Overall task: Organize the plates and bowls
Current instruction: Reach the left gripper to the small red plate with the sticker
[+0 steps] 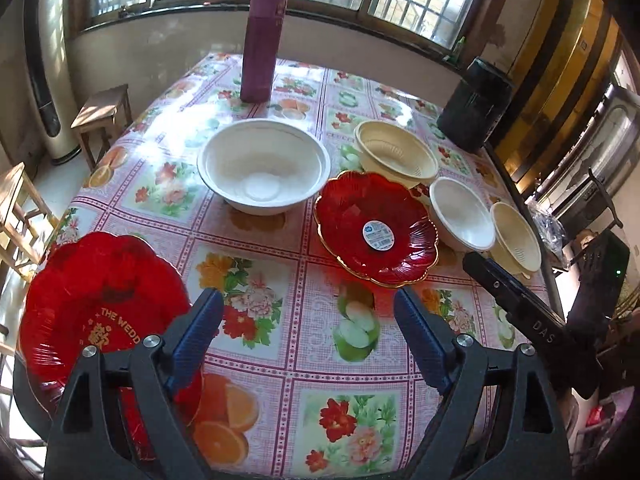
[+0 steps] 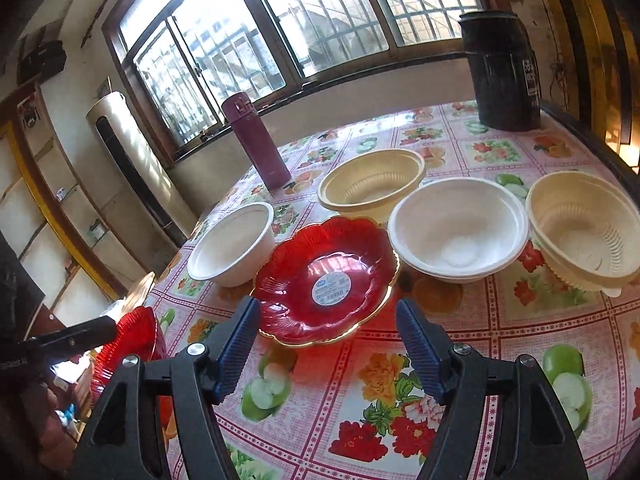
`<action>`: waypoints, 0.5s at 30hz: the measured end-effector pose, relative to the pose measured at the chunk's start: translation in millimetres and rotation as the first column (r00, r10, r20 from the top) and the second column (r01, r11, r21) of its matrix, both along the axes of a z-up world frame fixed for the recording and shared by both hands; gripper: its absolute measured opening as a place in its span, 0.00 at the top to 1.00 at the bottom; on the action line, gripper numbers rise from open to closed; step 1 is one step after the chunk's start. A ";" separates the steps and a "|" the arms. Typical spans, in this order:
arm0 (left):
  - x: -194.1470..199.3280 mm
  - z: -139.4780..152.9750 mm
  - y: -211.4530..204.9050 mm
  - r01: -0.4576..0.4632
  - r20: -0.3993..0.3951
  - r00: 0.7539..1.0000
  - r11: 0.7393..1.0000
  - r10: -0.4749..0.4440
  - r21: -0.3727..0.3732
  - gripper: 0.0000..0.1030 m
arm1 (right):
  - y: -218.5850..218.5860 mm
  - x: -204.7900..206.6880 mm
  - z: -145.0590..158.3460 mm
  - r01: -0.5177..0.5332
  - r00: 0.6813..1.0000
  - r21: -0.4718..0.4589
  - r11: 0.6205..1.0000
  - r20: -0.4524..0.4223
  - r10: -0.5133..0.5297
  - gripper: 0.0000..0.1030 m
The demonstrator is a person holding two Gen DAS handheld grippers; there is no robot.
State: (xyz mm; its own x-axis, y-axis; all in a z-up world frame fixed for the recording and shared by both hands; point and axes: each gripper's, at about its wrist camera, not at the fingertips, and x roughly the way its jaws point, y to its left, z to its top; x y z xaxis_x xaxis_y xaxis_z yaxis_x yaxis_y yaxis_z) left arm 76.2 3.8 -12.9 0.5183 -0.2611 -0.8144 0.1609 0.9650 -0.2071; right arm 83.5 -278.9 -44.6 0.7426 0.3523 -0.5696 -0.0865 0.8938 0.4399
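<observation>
A red flower-shaped plate (image 1: 376, 228) with a gold rim and a round sticker lies mid-table. Around it stand a large white bowl (image 1: 264, 166), a cream ribbed bowl (image 1: 396, 154), a smaller white bowl (image 1: 462, 214) and a second cream bowl (image 1: 516, 236). A stack of red plates (image 1: 100, 300) with gold lettering sits at the table's near left edge. My left gripper (image 1: 308, 300) is open and empty above the cloth, its left finger in front of that stack. My right gripper (image 2: 328, 308) is open and empty, just short of the stickered red plate (image 2: 326, 280).
A purple flask (image 1: 262, 48) stands at the far side and a black canister (image 1: 476, 108) at the far right corner. Wooden stools (image 1: 104, 112) stand left of the table. The flowered tablecloth (image 1: 280, 360) is bare near me.
</observation>
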 end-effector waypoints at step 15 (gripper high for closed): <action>68.5 -62.9 -33.0 -0.071 -0.233 0.971 0.997 0.061 -0.035 0.15 | -31.6 59.7 -52.2 0.046 0.981 0.298 0.953 -0.196 0.014 0.29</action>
State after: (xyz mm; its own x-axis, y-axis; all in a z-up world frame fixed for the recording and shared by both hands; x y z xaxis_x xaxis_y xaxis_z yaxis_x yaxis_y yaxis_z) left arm 144.8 -29.2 -75.7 0.3340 -0.2698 -0.9031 0.0401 0.9613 -0.2724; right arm 143.3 -310.5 -96.8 0.6355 0.5181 -0.5724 0.0397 0.7185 0.6944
